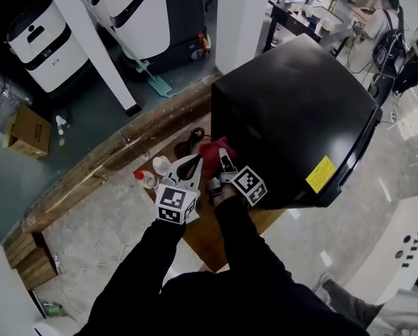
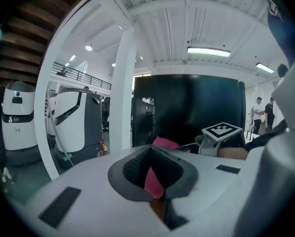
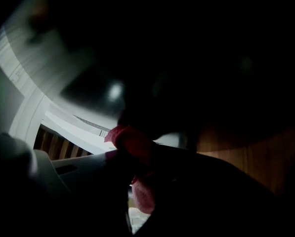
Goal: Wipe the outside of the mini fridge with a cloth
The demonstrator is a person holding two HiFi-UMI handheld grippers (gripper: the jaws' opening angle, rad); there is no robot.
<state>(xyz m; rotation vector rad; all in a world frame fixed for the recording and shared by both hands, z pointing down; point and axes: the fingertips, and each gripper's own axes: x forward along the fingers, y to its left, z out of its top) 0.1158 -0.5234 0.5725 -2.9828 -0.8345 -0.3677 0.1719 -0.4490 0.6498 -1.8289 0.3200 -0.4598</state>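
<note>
**A:** The right gripper [image 1: 225, 157] is clamped on the red cloth [image 1: 212, 148] and presses it to the left side of the black mini fridge [image 1: 293, 110].

**B:** Does its own view confirm that?

**A:** Mostly. That view is nearly black, with the fridge wall filling it. But the cloth sits bunched between the two dark jaws, and a lobe hangs below them. A strip of wood grain shows at the right.

**B:** And the left gripper [image 1: 194, 165]?

**A:** Its jaws are drawn together at the tips, just beside the cloth. In the left gripper view, pink shows through the hollow between the pads. I can't tell whether that's a nipped edge or cloth lying beyond. Only that view shows the fridge wall upright, with the cloth low on it.

**B:** What does the fridge stand on?

**A:** A wooden table [image 1: 89, 180]. Only the head view shows what's on it: a small red-capped bottle [image 1: 144, 179] and a coiled black cable [image 1: 190, 143] near the grippers.

**B:** The room?

**A:** There's a white pillar [image 1: 89, 40], white machines [image 1: 135, 5] behind it, a teal mop [image 1: 142, 68] and a cardboard box [image 1: 28, 130] on the floor. A person [image 1: 387, 19] is at a far desk.
</note>
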